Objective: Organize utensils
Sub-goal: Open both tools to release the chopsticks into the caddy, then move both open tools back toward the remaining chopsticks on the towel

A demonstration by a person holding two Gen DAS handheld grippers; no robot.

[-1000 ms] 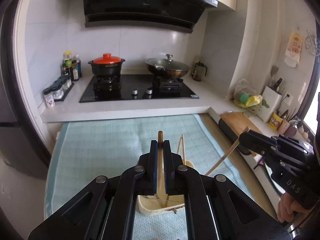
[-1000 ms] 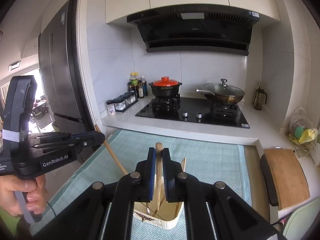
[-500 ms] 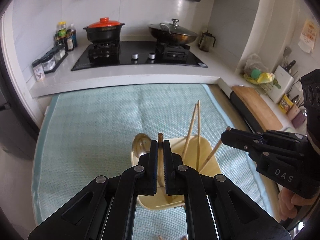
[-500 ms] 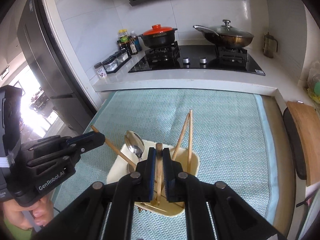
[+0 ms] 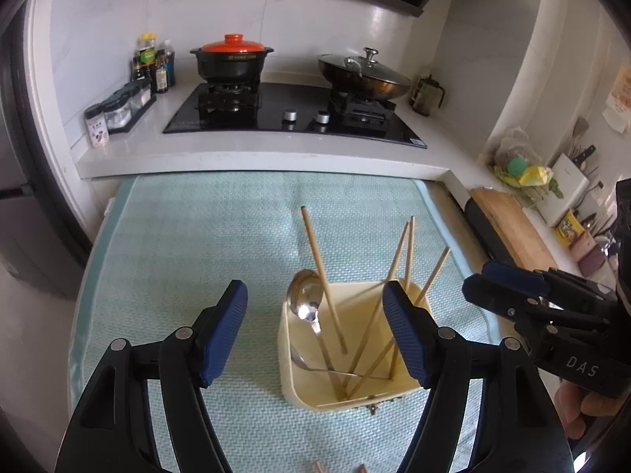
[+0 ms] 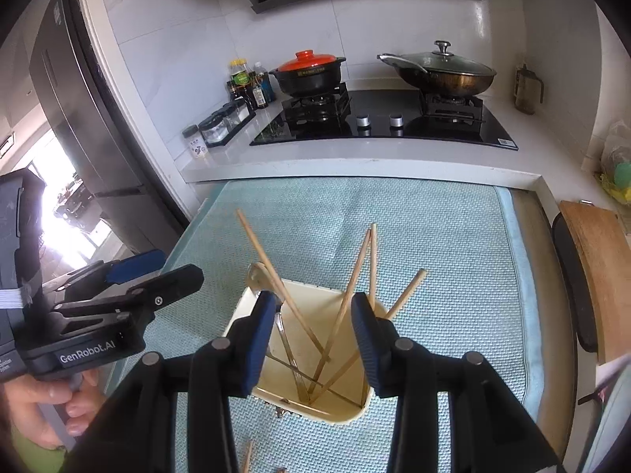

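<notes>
A cream utensil holder [image 5: 299, 378] stands on the teal mat [image 5: 189, 236] with a metal spoon [image 5: 305, 299] and several wooden chopsticks [image 5: 315, 256] leaning in it. My left gripper [image 5: 313, 291] hovers just above and in front of the holder, its jaws opening wide. One chopstick rises in the gap and neither pad touches it. In the right wrist view, my right gripper [image 6: 314, 301] hangs over the holder [image 6: 347, 414], jaws opening, with chopsticks [image 6: 366, 252] standing loose between the pads. Each gripper shows in the other's view: right gripper [image 5: 479, 282], left gripper [image 6: 177, 266].
Behind the mat runs a white counter [image 5: 236, 157] with a hob, an orange-lidded pot [image 5: 232, 59], a lidded wok [image 5: 363, 75] and condiment bottles [image 5: 154, 63]. A wooden cutting board [image 5: 512, 224] lies to the right. Loose chopstick ends [image 6: 248, 457] lie on the near mat.
Both grippers were shut on a chopstick each and came down over the holder. Both have now let go, and the chopsticks lean inside the holder.
</notes>
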